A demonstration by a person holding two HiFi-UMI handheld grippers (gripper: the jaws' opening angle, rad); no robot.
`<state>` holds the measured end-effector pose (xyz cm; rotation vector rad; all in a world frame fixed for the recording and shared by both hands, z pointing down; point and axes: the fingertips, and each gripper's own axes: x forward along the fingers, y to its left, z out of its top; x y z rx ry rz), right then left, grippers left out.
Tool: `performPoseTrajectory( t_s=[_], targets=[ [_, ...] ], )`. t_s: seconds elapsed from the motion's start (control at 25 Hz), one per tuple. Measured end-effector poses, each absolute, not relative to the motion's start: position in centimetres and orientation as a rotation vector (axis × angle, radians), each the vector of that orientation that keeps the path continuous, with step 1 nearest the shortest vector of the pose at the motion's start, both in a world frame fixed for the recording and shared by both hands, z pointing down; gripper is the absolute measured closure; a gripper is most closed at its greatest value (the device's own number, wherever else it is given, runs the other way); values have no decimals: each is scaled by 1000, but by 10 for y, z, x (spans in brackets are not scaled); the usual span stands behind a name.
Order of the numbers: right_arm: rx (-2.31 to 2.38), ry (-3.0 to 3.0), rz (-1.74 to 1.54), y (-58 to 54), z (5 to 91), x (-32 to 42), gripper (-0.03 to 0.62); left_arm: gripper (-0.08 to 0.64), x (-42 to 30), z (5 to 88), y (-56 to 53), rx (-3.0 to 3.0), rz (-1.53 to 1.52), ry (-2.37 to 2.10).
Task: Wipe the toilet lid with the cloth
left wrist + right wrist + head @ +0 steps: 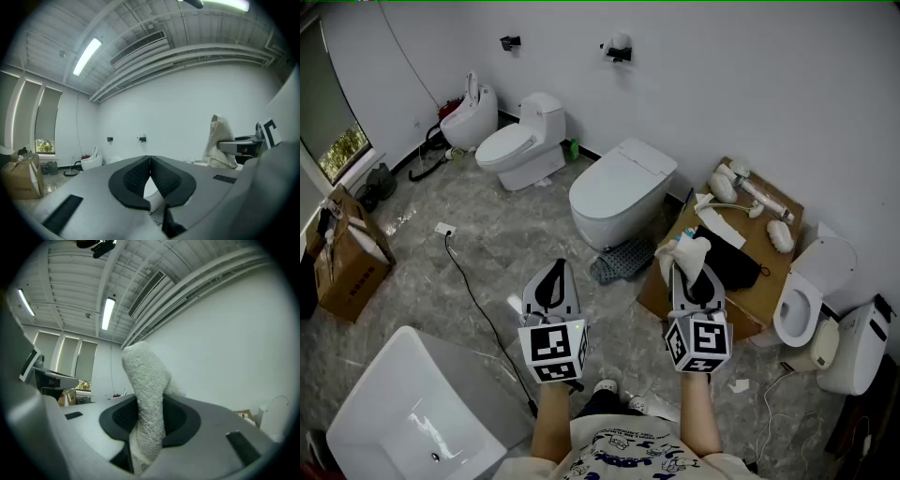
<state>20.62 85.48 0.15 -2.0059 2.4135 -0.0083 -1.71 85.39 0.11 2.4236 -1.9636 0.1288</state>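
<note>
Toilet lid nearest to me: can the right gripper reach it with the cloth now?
Probably yes. The right gripper holds the cloth in its jaws, and nothing stands between it and the closed toilet lid to its left.

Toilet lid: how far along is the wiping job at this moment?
Done: the cloth is picked up, clamped in the right gripper. In hand: it is held in the air, short of the toilet lid. To do: all the wiping; nothing touches the lid. The left gripper is shut and empty.
</note>
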Motion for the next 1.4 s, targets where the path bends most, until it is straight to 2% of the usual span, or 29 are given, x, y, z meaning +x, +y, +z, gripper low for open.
performPoseTrajectory(
  t_s=[0.6, 1.4],
  targets=[
    [-2015, 2407, -2, 843, 5, 204, 479, 555, -22, 2, 841, 2424, 124, -1969],
    [-2063, 2363, -50, 791, 19, 157, 479, 555, -80, 20, 782, 2430, 161, -1925]
  ],
)
